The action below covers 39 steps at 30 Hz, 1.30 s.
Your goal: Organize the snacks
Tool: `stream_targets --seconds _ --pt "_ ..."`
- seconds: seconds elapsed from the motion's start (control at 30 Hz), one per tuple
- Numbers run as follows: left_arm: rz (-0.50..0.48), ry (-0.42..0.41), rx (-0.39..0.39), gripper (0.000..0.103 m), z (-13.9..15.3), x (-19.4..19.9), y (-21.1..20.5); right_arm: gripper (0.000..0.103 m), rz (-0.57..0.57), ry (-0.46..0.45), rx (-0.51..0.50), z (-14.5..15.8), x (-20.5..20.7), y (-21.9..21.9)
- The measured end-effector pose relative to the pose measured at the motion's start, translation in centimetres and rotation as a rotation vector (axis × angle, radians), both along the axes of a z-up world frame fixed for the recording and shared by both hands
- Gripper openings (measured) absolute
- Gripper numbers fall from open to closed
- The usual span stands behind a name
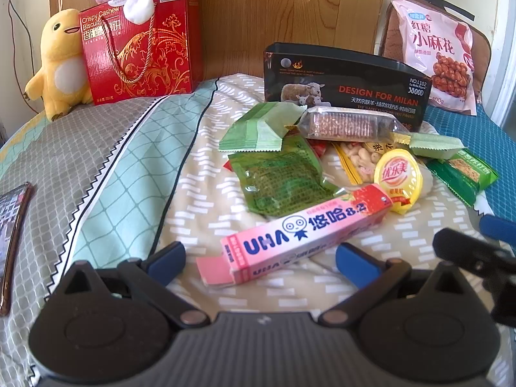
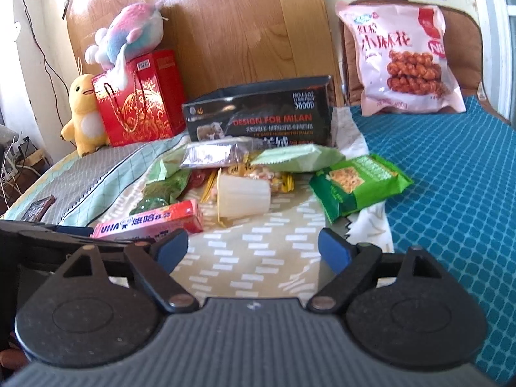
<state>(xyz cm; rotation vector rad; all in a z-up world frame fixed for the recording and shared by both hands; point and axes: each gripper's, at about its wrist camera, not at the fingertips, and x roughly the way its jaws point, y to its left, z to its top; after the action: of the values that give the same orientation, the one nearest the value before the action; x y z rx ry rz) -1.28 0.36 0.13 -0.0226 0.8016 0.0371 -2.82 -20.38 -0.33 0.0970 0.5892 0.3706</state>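
Bed [image 1: 135, 167], patterned bedding: ahead of left gripper [image 1: 261, 259], pink candy box [image 1: 306, 235], snack pile [image 1: 338, 151], black box [image 1: 348, 87]; far left, red carton [image 1: 142, 45], yellow plush [image 1: 61, 61].

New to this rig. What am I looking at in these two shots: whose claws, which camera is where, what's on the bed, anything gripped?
No robot arm: a person holds one two-finger gripper in each hand, and each carries a fisheye camera looking along its fingers. One picture is from the left gripper, the other from the right gripper. Both are open and hold nothing. On the bedspread lies a snack pile: a pink UHA candy box nearest the left gripper, a yellow jelly cup, a green cracker pack and other packets. Behind the pile stands an open black box, perhaps meant to hold the snacks.
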Motion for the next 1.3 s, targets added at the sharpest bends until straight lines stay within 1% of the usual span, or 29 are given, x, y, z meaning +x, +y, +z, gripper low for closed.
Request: stream_targets --seconds 0.1,0.27,0.37,0.43,0.53,0.73,0.83,0.93,1.07,1.13,1.17,1.2,1.27,1.3 --pt "0.0 -0.001 0.0 0.103 0.0 0.0 0.0 0.09 -0.004 0.053 0.014 -0.7 0.6 -0.1" --pt "0.0 -0.008 -0.001 0.103 0.1 -0.1 0.0 0.091 -0.002 0.052 0.03 -0.7 0.5 -0.3" --pt "0.001 -0.016 -0.014 0.103 0.1 -0.3 0.1 0.097 0.005 0.058 0.057 -0.8 0.5 -0.6" --pt "0.003 -0.025 -0.025 0.103 0.1 -0.6 0.3 0.103 0.012 0.057 0.067 -0.8 0.1 -0.6" --pt "-0.003 -0.035 -0.025 0.103 -0.1 -1.0 0.3 0.103 0.026 0.054 0.046 -0.8 -0.1 -0.1" --pt "-0.038 -0.031 0.016 0.103 -0.3 -1.4 -0.2 0.103 0.024 0.052 0.021 -0.9 0.0 0.2" --pt "-0.042 -0.032 0.004 0.103 -0.3 -1.7 -0.1 0.103 0.024 0.05 0.002 -0.8 -0.1 0.4" --pt "-0.042 -0.031 0.015 0.103 -0.4 -2.1 -0.3 0.103 0.025 0.047 -0.023 -0.8 -0.1 0.8" --pt "-0.044 -0.05 -0.013 0.103 -0.4 -2.9 0.1 0.103 0.018 0.045 -0.002 -0.8 0.0 0.5" --pt "-0.034 -0.076 -0.036 0.103 -0.1 -3.3 0.6 0.103 0.01 0.041 -0.001 -0.7 0.1 0.5" --pt "-0.022 -0.101 -0.028 0.103 0.1 -3.5 0.7 0.103 0.004 0.034 -0.006 -0.6 0.1 0.5" --pt "-0.009 -0.135 -0.003 0.103 0.4 -3.7 0.8 0.103 0.0 0.023 -0.008 -0.5 0.1 0.5" --pt "0.023 -0.232 0.07 0.103 0.9 -4.3 0.7 0.103 0.003 -0.012 -0.003 -0.1 -0.1 0.6" --pt "0.04 -0.273 0.095 0.103 1.0 -4.5 0.7 0.103 0.018 -0.046 -0.009 0.2 -0.4 0.8"
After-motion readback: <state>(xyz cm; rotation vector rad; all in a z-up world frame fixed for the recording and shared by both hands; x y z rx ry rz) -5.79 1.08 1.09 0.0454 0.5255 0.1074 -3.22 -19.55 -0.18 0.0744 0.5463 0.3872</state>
